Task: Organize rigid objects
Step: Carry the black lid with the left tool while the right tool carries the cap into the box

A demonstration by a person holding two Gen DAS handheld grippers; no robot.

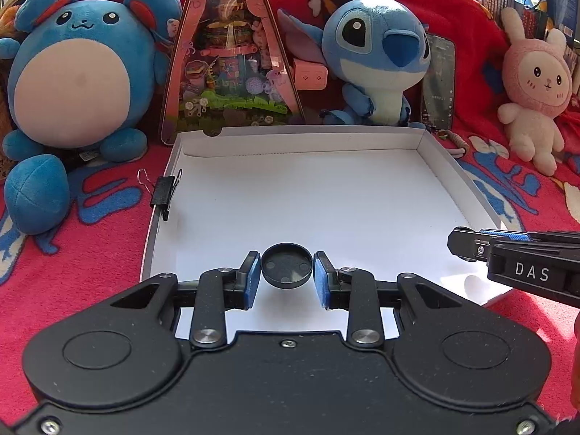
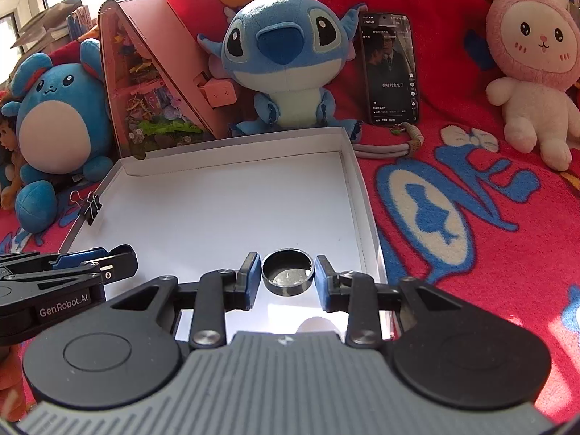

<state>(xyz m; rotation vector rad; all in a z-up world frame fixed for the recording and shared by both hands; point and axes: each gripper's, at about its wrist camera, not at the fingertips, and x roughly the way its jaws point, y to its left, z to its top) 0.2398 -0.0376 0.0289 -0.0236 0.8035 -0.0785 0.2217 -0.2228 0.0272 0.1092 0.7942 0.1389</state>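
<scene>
The left hand-held gripper [image 1: 287, 277] is gripping a flat black lid [image 1: 286, 267] at the lower centre of its view, over the near edge of the white box [image 1: 308, 137]. The right hand-held gripper [image 2: 287, 277] is clamping a small round black tin [image 2: 288, 270] at lower centre, beside the box's right wall. The box floor is lying bare apart from a binder clip [image 1: 166, 190] on its left rim, so placing both pieces seems still ahead.

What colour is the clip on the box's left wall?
Black binder clip with silver wire handles; clearest in the right wrist view.
</scene>
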